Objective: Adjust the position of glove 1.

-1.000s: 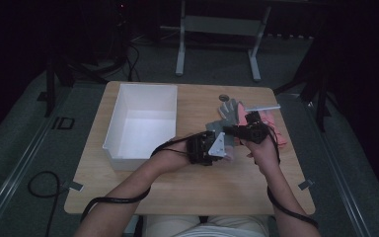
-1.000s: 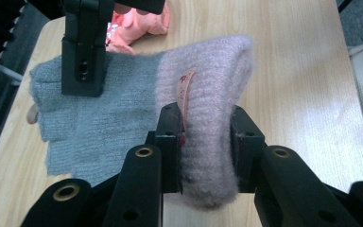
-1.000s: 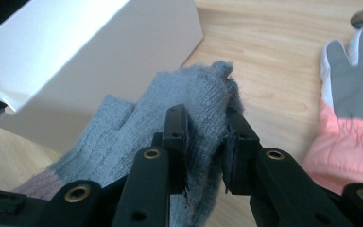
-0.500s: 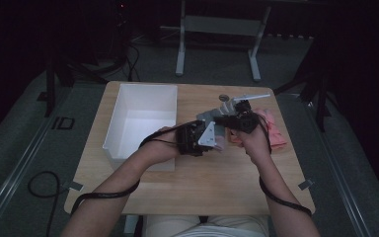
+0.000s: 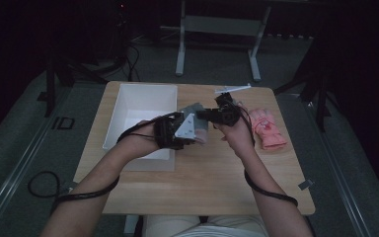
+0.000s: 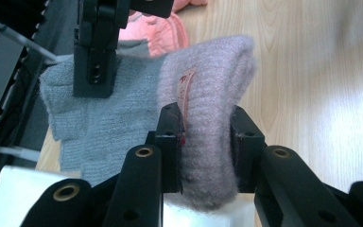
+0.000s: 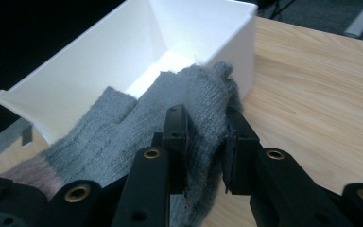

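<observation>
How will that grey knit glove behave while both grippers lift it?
The grey knit glove will probably sag, since it drapes between the left gripper and right gripper. It seems light. The fuzzy knit likely resists slipping.

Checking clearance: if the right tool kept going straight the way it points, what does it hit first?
Probably the white bin: the right tool, shut on the grey glove, points at its open top and near wall. Depth is unclear.

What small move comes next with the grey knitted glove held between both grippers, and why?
Probably carry the grey knitted glove sideways over the white plastic bin. The left gripper clamps its pinkish ribbed cuff, the right gripper pinches the fingers, and the glove hangs above the wooden table beside the bin's rim, not yet over its opening.
</observation>
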Demonstrator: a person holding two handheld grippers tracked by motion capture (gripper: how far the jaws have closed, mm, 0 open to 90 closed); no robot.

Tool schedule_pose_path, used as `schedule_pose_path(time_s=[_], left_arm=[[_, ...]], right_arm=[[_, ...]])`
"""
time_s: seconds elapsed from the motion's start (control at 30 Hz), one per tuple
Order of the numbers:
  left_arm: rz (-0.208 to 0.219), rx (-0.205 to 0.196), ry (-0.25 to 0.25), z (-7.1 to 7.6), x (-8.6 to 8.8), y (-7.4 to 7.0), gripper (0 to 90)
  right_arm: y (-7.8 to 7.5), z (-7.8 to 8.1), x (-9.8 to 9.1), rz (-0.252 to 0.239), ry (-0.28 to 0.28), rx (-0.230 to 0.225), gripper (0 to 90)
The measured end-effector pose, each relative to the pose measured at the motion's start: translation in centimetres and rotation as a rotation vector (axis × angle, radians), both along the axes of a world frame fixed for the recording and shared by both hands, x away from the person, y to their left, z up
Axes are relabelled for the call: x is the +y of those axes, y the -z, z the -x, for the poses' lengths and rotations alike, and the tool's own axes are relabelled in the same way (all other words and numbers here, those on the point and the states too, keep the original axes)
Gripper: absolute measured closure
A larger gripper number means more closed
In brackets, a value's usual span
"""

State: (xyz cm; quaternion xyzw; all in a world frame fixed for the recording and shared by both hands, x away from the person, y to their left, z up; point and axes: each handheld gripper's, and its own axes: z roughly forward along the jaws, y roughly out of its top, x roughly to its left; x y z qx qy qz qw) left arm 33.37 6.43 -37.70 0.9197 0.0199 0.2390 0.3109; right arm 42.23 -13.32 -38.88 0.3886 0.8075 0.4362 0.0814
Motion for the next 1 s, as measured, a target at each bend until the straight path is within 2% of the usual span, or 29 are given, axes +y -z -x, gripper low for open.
schedule_pose_path(time_s=[0.17, 0.37, 0.43, 0.6, 0.67, 0.83, 1.0], left_arm=[[-0.017, -0.005, -0.025, 0.2, 2.0, -0.1, 70.3], [-0.012, 0.022, -0.037, -0.2, 4.5, 0.4, 70.3], [-0.02, 0.017, -0.041, -0.3, 5.2, 0.6, 70.3], [-0.006, 0.025, -0.057, -0.4, 7.4, 0.9, 70.1], [-0.012, 0.02, -0.062, -0.4, 8.2, 1.2, 70.2], [-0.023, 0.043, -0.085, -0.4, 9.7, 2.0, 70.2], [-0.061, 0.066, -0.102, -0.6, 10.6, 3.8, 70.1]], right_arm=[[-0.2, -0.2, 2.5, 0.009, -0.026, -0.008, 74.4], [-0.1, -0.5, 5.3, 0.021, -0.05, -0.018, 74.4], [0.0, -0.7, 6.1, 0.023, -0.057, -0.016, 74.4], [0.3, -1.0, 8.2, 0.023, -0.072, -0.011, 74.4], [0.4, -1.1, 9.1, 0.028, -0.078, -0.011, 74.4], [1.2, -1.4, 11.3, 0.046, -0.093, 0.005, 74.4], [2.6, -1.8, 13.4, 0.082, -0.104, 0.029, 74.4]])
